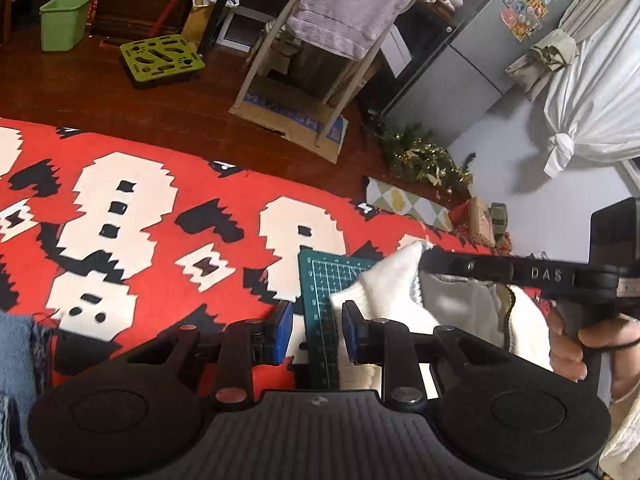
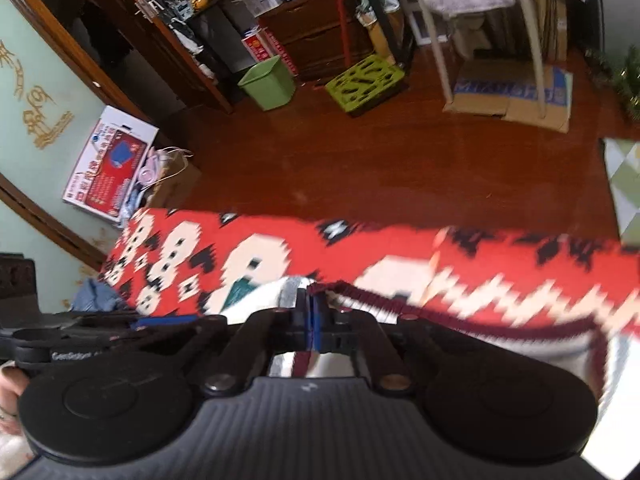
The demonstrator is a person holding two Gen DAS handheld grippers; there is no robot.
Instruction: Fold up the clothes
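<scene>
Plainly, we saw the cream garment [image 1: 404, 300] bunched at the near right of the surface [image 1: 160, 216], which wore a red, white and black patterned cloth. Its long axis we could not tell, so crumpled it lay, partly over a green cutting mat [image 1: 320, 280]. Our left gripper [image 1: 316, 330] stood with a wide gap between its blue pads, holding nothing, just beside the garment's edge. Our right gripper [image 2: 311, 320] was pinched tight on a maroon-trimmed hem of the garment [image 2: 360, 300]. On the far floor a green bin [image 1: 64, 20] stood upright, its contents hidden from us.
</scene>
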